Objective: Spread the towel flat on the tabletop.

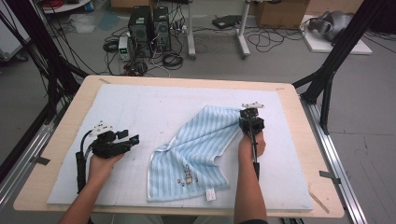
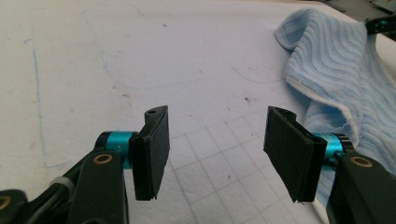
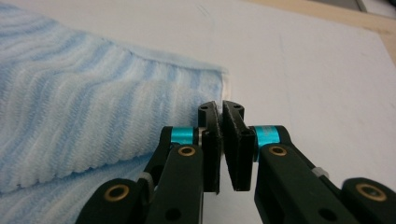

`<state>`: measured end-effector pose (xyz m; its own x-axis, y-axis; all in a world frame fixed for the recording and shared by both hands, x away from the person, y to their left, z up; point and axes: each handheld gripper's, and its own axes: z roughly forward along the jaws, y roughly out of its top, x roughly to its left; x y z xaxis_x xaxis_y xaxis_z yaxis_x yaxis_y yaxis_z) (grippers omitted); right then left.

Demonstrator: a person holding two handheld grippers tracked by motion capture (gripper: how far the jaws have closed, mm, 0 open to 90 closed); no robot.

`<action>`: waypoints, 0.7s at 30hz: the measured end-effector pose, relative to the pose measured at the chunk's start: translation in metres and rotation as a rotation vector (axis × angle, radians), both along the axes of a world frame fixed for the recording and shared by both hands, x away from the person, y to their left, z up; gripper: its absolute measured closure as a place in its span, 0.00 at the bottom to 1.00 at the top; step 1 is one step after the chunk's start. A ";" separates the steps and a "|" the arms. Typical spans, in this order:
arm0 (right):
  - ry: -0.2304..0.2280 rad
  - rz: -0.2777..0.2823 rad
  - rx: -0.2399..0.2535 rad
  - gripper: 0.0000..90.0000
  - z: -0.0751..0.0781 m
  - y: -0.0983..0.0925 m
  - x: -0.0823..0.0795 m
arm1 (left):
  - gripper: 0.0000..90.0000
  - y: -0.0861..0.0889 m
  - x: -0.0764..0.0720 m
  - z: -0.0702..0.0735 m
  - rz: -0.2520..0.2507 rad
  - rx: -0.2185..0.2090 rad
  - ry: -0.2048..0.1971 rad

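While the left gripper waits open beside the blue striped towel crumpled mid-mat, the right gripper, jaws clenched, seemingly pinches its far corner; spreading next needs a second corner grasped.

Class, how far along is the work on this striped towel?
Done: nothing yet; the towel lies crumpled and skewed. In hand: the right tongs, shut, at its far corner; whether they pinch cloth is unclear. The left tongs hover open. Left: probably flattening or folding.

Right gripper jaws nearly together, striped blue towel just left, white mat
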<state>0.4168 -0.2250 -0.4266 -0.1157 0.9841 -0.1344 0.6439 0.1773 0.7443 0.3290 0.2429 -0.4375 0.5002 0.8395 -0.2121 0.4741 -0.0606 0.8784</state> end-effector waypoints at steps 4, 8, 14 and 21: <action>-0.028 0.038 0.048 0.68 -0.001 -0.003 -0.005 | 0.46 -0.003 0.005 0.002 -0.002 -0.020 -0.008; -0.071 0.125 0.099 0.59 0.005 0.002 -0.016 | 0.48 -0.011 0.011 0.006 -0.034 -0.028 -0.018; -0.067 0.289 0.158 0.48 0.008 0.009 -0.042 | 0.49 -0.023 0.017 -0.003 -0.083 -0.057 0.006; 0.031 0.456 0.169 0.47 0.000 0.024 -0.062 | 0.52 -0.045 0.018 -0.007 -0.153 -0.066 0.009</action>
